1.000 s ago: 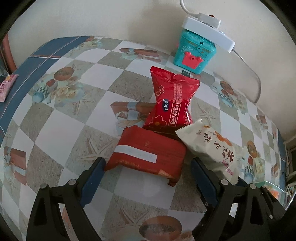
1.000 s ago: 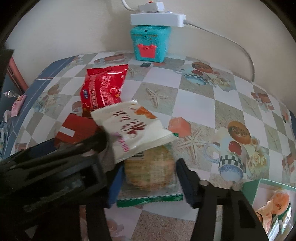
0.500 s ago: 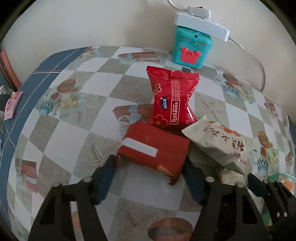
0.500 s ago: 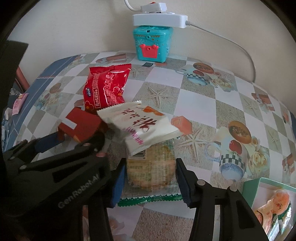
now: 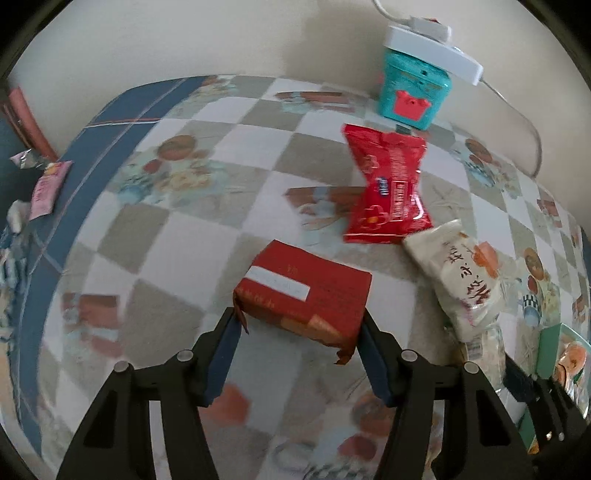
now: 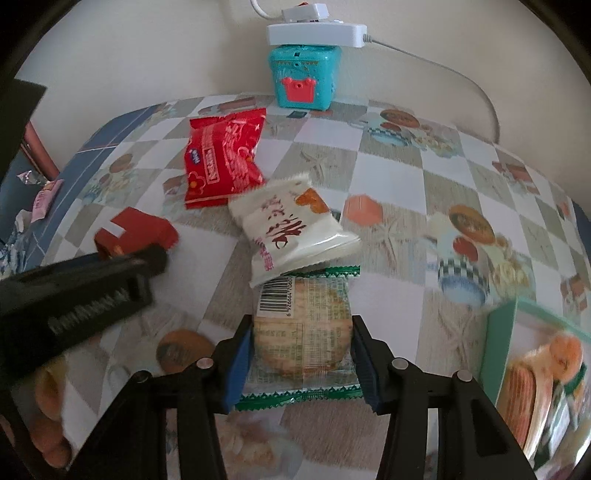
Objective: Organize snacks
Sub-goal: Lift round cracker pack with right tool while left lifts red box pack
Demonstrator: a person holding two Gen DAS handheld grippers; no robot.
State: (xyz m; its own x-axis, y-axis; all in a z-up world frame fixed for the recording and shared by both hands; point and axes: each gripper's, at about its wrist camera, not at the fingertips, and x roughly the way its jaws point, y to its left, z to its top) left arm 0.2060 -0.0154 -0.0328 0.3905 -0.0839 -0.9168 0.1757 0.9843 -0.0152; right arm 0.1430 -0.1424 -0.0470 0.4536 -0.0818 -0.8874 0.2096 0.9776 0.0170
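My left gripper [image 5: 297, 328] is shut on a dark red snack pack [image 5: 306, 295] with a white label; the pack also shows in the right wrist view [image 6: 135, 230]. My right gripper [image 6: 301, 343] is shut on a clear green-edged cracker pack [image 6: 301, 332]. A white snack bag [image 6: 291, 229] rests on the cracker pack's far end; it also shows in the left wrist view [image 5: 461, 280]. A bright red snack bag [image 5: 388, 192] lies further back, also in the right wrist view [image 6: 221, 158].
A green box [image 6: 498, 343] holding snacks stands at the right. A teal toy box [image 6: 303, 75] with a white power strip [image 6: 317, 33] on top stands by the back wall. Small wrappers [image 5: 46, 188] lie off the table's left edge.
My left gripper has closed on the dark red pack and pulled it left, away from the other bags. My right gripper has tightened on the cracker pack and drawn it out from under the white bag.
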